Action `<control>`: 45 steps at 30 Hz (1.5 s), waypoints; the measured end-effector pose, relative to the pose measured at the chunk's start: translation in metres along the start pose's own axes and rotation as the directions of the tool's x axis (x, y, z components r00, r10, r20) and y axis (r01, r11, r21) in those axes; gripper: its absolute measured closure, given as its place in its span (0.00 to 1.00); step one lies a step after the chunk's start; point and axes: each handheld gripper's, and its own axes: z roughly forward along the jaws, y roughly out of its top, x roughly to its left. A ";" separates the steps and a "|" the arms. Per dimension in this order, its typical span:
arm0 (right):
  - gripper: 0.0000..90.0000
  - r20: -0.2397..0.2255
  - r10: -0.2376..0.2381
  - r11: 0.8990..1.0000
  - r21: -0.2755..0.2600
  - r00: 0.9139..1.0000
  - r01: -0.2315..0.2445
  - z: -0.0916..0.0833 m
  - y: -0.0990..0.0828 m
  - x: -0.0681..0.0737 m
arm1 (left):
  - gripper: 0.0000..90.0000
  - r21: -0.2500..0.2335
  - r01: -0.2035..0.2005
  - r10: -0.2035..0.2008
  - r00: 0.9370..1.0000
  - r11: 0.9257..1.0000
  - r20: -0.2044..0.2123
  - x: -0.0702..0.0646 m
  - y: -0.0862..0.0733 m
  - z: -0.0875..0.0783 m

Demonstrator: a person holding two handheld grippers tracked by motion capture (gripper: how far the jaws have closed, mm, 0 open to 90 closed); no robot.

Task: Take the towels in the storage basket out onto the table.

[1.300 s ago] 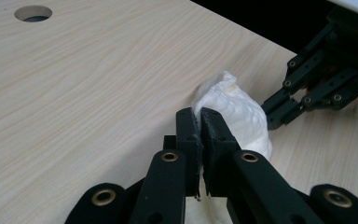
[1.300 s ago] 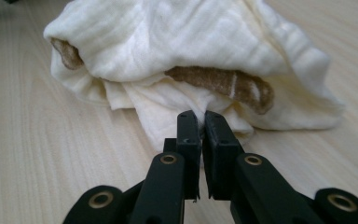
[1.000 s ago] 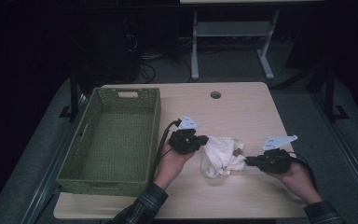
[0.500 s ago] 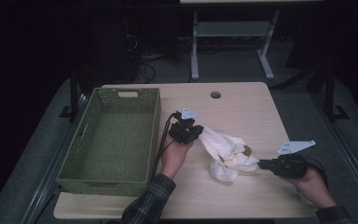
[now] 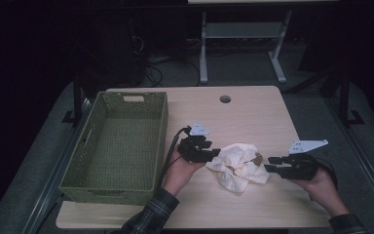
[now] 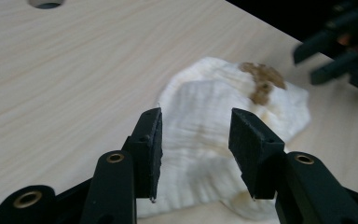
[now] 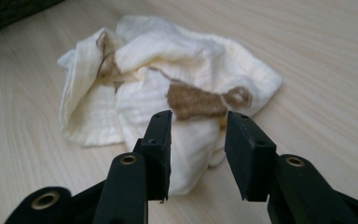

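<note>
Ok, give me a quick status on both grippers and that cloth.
Left gripper open, at the cloth's left edge. Right gripper open, at its right edge. Cream cloth crumpled on the table, brown patches showing. Green basket off to the left, nothing blocking.

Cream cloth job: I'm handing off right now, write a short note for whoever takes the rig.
Left gripper: open, fingers at the left edge of the cream cloth, holding nothing.
Right gripper: open, fingers at the cloth's right edge, holding nothing.
The cloth lies crumpled on the wooden table between the two grippers, with brown patches showing on top.
The green woven basket stands at the table's left with nothing in it.
Done: both grippers are lined up on the cloth.
Left: probably grip the cloth from both sides; it is not yet held and not in the basket.
</note>
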 end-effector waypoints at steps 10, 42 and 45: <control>0.77 0.055 0.001 1.000 -0.023 0.998 0.000 0.015 0.022 -0.015 | 0.55 0.019 -0.036 0.034 0.997 0.999 0.074 -0.016 -0.015 0.007; 0.74 0.082 0.104 0.990 0.086 0.991 -0.111 0.071 0.029 -0.058 | 0.50 0.120 -0.112 0.095 0.986 0.986 0.138 -0.031 -0.040 0.048; 0.81 0.081 0.095 0.989 0.104 0.992 -0.103 0.074 0.027 -0.058 | 0.50 0.121 -0.107 0.090 0.986 0.987 0.138 -0.030 -0.040 0.049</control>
